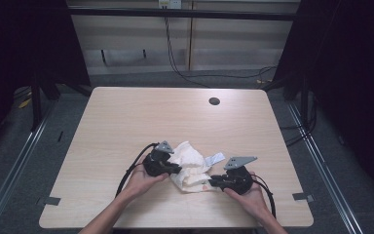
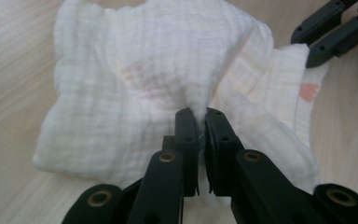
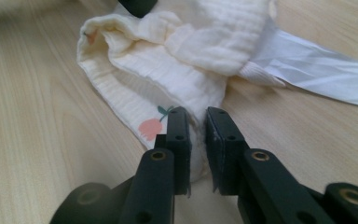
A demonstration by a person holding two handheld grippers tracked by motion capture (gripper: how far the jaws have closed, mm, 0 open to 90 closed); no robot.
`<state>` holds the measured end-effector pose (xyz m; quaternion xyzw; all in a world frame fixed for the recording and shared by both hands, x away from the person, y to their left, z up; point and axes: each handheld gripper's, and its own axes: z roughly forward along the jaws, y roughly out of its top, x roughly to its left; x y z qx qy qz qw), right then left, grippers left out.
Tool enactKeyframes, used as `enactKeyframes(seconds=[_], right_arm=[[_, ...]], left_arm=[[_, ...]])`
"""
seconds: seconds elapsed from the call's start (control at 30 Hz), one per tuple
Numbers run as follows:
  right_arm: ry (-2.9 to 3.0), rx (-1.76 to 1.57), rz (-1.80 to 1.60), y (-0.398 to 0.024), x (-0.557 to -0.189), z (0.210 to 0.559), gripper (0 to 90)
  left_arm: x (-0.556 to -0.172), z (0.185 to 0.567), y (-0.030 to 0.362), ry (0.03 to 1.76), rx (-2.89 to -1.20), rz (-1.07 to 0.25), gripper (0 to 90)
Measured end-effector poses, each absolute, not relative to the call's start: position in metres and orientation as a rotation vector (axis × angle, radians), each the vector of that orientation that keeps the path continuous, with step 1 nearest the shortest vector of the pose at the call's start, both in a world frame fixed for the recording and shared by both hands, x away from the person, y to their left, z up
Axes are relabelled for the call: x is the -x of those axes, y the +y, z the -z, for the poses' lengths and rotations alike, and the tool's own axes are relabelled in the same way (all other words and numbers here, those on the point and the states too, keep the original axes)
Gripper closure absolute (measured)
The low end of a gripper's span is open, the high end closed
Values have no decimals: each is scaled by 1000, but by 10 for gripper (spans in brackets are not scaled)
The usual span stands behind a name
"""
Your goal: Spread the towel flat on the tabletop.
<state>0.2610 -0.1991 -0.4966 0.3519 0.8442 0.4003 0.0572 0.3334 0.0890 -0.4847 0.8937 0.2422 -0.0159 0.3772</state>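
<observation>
A crumpled cream muslin cloth (image 1: 191, 168) with small pink fruit prints lies on the wooden table (image 1: 141, 112), near its front edge. My left gripper (image 1: 177, 169) comes at it from the left. In the left gripper view the jaws (image 2: 199, 114) are pinched shut on a raised fold of the cloth (image 2: 144, 70). My right gripper (image 1: 212, 181) meets the cloth's lower right corner. In the right gripper view its jaws (image 3: 196, 116) are closed on the cloth's edge (image 3: 168, 60) beside a pink print. A white ribbon-like label (image 3: 317, 65) trails from the cloth onto the table.
A dark round cable hole (image 1: 214, 101) sits in the table's far right part. The right gripper's jaws (image 2: 335, 32) appear at the top right of the left gripper view. Black cables run across the floor behind the table. Dark frame posts flank the table.
</observation>
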Motion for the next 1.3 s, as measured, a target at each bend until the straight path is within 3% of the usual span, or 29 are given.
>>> enactKeyframes(seconds=[0.37, 0.47, 0.5, 0.53, 0.57, 0.73, 0.93, 1.03, 1.3], right_arm=[[2635, -996, -1244, -173, -253, 496, 792], [2644, -974, -1224, -169, -251, 496, 650], [2644, -974, -1224, -169, -251, 496, 650], [2632, -987, -1233, -169, -251, 495, 527], [2625, -1003, -1246, -172, -251, 494, 501], [2564, -1052, -1306, -187, -252, 489, 476], [2517, -1093, -1298, -197, -252, 486, 493], [2506, -1100, -1284, -200, -253, 487, 483], [2515, -1105, -1280, -200, -255, 489, 471]], left_arm=[[-313, 483, 130, 640, -2289, 39, 845], [-307, 482, 140, 648, -2270, 33, 808], [-307, 482, 140, 648, -2270, 33, 791], [-308, 478, 140, 657, -2261, 9, 772], [-309, 475, 140, 655, -2250, 14, 744], [-311, 455, 128, 615, -2209, -41, 688], [-309, 447, 90, 513, -2219, 0, 707], [-311, 453, 68, 511, -2236, 27, 652], [-316, 473, 42, 472, -2340, 48, 710]])
